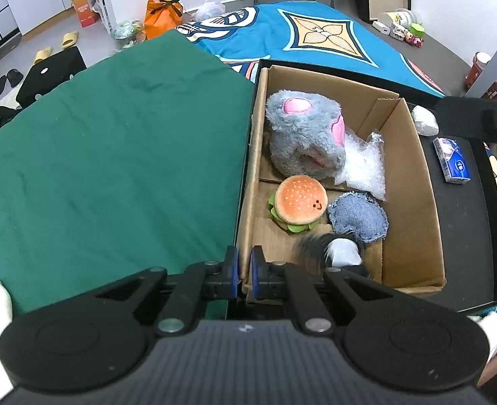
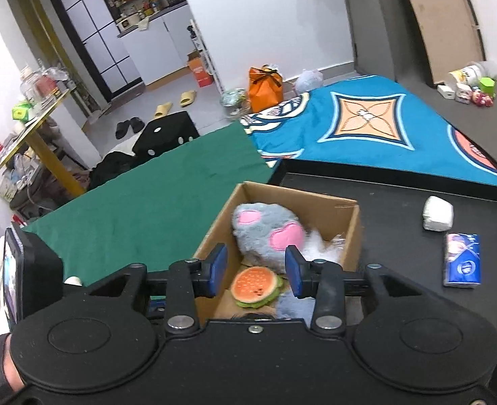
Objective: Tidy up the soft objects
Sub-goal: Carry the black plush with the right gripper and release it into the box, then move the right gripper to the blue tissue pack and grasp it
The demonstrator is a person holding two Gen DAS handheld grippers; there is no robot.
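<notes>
On the black tray (image 2: 400, 209), the box (image 1: 413, 182) is your landmark: it holds the mouse (image 1: 304, 135), burger (image 1: 298, 203) and denim pad (image 1: 358, 217). Your left gripper (image 1: 245, 270) is clenched on the box's near-left wall. Your right gripper (image 2: 255, 268) hangs parted and empty above the burger; the tissue pack (image 2: 461, 260), right of the box, lies nearer it.

We see only a blurred part of the black-and-white furry toy (image 1: 336, 253) at the cardboard box's (image 1: 413, 182) near wall, half hidden behind our left gripper (image 1: 244, 266), while in the right wrist view the denim pouch (image 2: 292, 305) is mostly covered by our right gripper (image 2: 256, 270).
</notes>
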